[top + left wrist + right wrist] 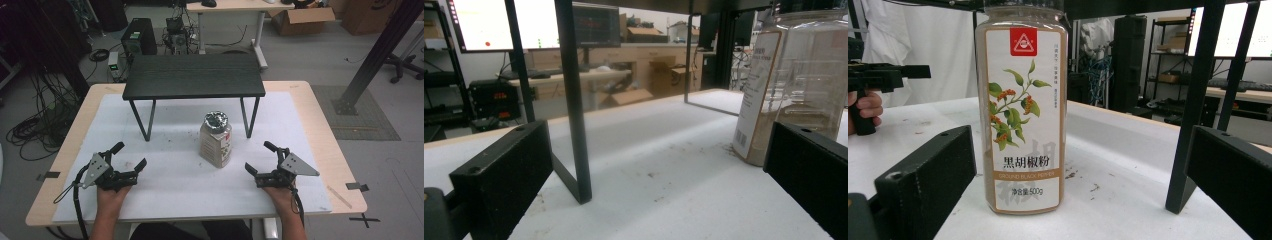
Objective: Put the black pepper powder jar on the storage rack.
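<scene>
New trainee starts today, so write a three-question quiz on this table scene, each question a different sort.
1. True or false: the tall clear plastic jar of ground pepper stands on top of the low black shelf with metal legs.
2. Which hand-held gripper is nearer the jar? A) left hand-held gripper B) right hand-held gripper
3. Fill in: both grippers' jaws stand ____.

Key:
1. False; the jar stands upright on the white table mat, in front of the shelf.
2. B.
3. Open, with nothing between them.
</scene>
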Available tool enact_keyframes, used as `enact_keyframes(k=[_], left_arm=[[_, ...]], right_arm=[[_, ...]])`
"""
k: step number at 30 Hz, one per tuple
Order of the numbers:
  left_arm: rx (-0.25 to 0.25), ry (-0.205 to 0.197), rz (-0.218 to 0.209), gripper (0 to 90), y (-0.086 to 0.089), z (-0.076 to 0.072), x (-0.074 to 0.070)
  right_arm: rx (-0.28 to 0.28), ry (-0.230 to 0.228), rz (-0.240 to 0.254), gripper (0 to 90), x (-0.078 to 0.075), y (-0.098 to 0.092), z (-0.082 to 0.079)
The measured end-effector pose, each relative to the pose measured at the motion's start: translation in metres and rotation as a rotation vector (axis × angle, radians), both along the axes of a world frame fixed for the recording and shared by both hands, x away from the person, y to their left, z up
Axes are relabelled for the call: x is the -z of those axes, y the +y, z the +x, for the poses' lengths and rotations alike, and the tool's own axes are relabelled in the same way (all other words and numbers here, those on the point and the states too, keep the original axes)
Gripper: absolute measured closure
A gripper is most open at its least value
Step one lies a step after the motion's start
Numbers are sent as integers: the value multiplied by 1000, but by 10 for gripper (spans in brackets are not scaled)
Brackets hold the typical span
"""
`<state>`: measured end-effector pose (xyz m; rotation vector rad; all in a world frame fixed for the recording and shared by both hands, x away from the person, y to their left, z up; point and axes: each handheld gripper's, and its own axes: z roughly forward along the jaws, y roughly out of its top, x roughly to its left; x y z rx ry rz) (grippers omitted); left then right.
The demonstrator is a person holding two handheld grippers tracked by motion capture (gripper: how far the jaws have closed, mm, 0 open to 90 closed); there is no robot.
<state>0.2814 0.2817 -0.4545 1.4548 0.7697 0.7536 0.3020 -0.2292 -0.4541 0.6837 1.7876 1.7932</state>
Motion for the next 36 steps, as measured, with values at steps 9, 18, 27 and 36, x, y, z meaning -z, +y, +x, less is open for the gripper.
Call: enact_keyframes(k=[9, 18, 27, 36], left_arm=[[1, 1, -4, 2, 0, 0, 0], [-1, -6, -6, 2, 0, -1, 0], [0, -3, -4, 2, 0, 0, 0], [2, -4, -2, 2, 0, 0, 0]], right_arm=[[0, 10, 2, 0, 0, 0, 1], [-1, 12, 16, 0, 0, -2, 1], [-21, 73, 31, 0, -7, 2, 4], [-47, 28, -10, 0, -46, 24, 5]])
